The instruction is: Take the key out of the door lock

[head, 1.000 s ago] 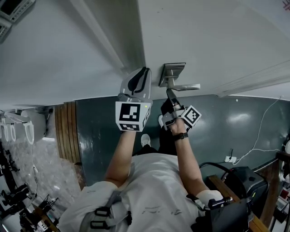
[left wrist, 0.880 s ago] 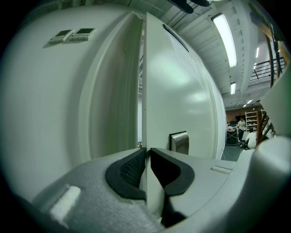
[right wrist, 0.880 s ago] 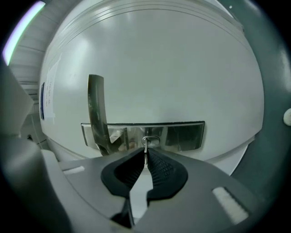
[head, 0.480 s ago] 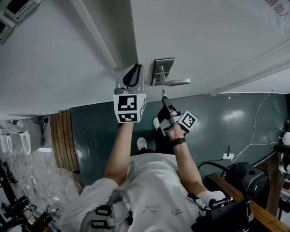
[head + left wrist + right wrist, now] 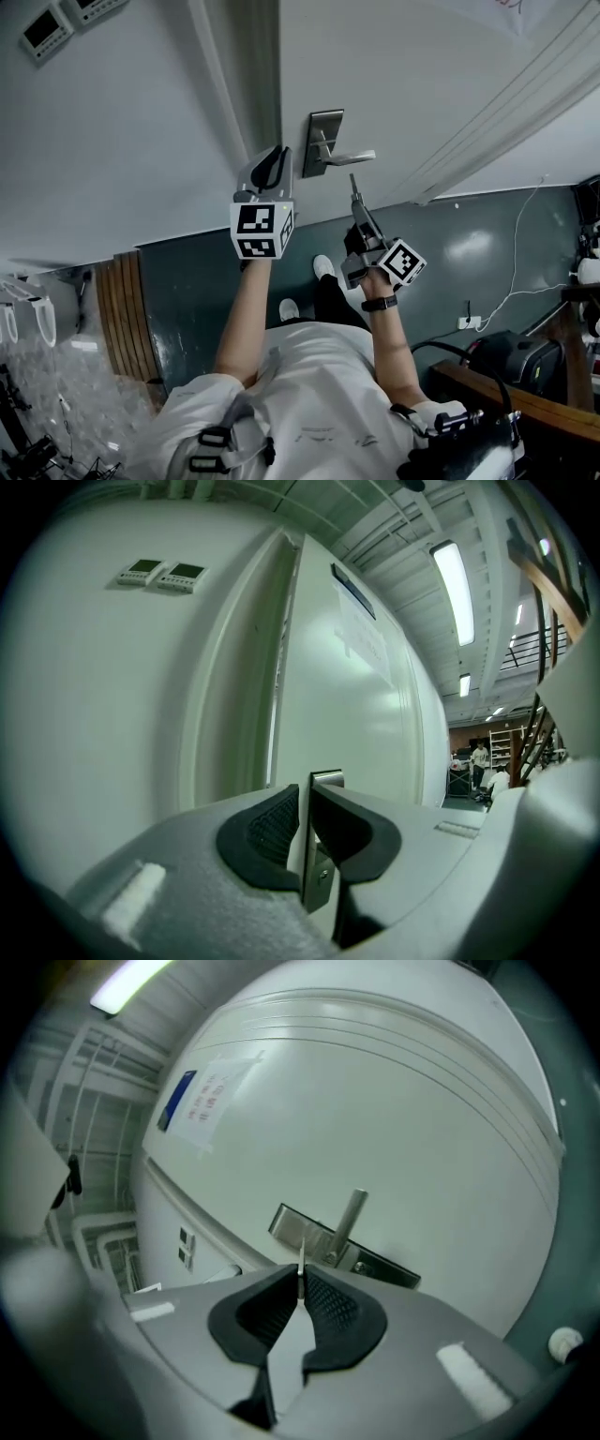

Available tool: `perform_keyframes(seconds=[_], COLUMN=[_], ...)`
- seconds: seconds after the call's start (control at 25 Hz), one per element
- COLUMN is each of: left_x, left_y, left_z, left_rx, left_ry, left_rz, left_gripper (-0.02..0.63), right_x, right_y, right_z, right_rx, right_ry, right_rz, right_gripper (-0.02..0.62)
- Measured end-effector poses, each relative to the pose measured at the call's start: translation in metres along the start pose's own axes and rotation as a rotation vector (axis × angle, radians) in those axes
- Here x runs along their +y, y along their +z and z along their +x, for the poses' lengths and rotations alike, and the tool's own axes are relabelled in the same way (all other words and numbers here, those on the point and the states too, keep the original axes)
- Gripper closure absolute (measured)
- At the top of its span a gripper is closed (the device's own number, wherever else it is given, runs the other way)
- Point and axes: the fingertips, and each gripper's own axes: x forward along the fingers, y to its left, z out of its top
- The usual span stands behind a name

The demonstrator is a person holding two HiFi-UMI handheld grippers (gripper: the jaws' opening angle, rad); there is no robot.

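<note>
While your right tool [image 5: 359, 208] clamps the key [image 5: 300, 1271], the key sits clear of the door lock [image 5: 323, 139], near the lever handle [image 5: 351, 157]. Your left tool [image 5: 305, 806] stands just beside the door lock, jaws a narrow slit apart, gripping nothing.

Both our arms reach forward, a gripper in each hand.

Our left forearm [image 5: 246, 319] stretches straight out. The left gripper [image 5: 273, 164] points level with its marker cube [image 5: 260, 230] facing us, and its jaws stand a narrow slit apart with nothing pinched between the pads. Our right forearm [image 5: 389, 347] runs alongside. The right gripper [image 5: 361, 208] is rolled so that its marker cube [image 5: 403, 262] sits tilted on a corner, and its jaws press together on the thin key [image 5: 354, 186], which sticks out past the fingertips.
</note>
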Motion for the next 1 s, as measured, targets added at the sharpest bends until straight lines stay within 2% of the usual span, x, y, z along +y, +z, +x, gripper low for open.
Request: perform_keyframes(seconds=[0.28,0.52,0.68,0.76,1.0], left_x=[-0.028,-0.034,-0.044,-0.046,-0.053], left_y=[0.004,0.017,0.025,0.031,0.031], left_z=[-0.031,-0.042,-0.043,-0.036,-0.024], left_rx=[-0.033,-0.06,-0.069,-0.093,-0.093], left_ry=[-0.046,-0.001,0.026,0.035,0.044], left_rz=[-0.025,0.013,0.022,0.036,0.051], left_gripper=[0.578,0.606,0.606,0.606,0.606], right_x=[0.077,0.127,0.133,0.132,0.125], right_y=[0.026,0.047,0.05,0.055,0.064], right_z=[0.009,0.039,0.049,0.054,0.056], right_rx=[-0.022,-0.051,-0.008,-0.007,-0.005], right_ry=[-0.001,0.03,-0.016,-0.019,-0.022], right_rz=[-0.448,-0.733,-0.889,-0.924,-0.911], right_gripper=[0.566,0.566,0.566,0.567,0.566])
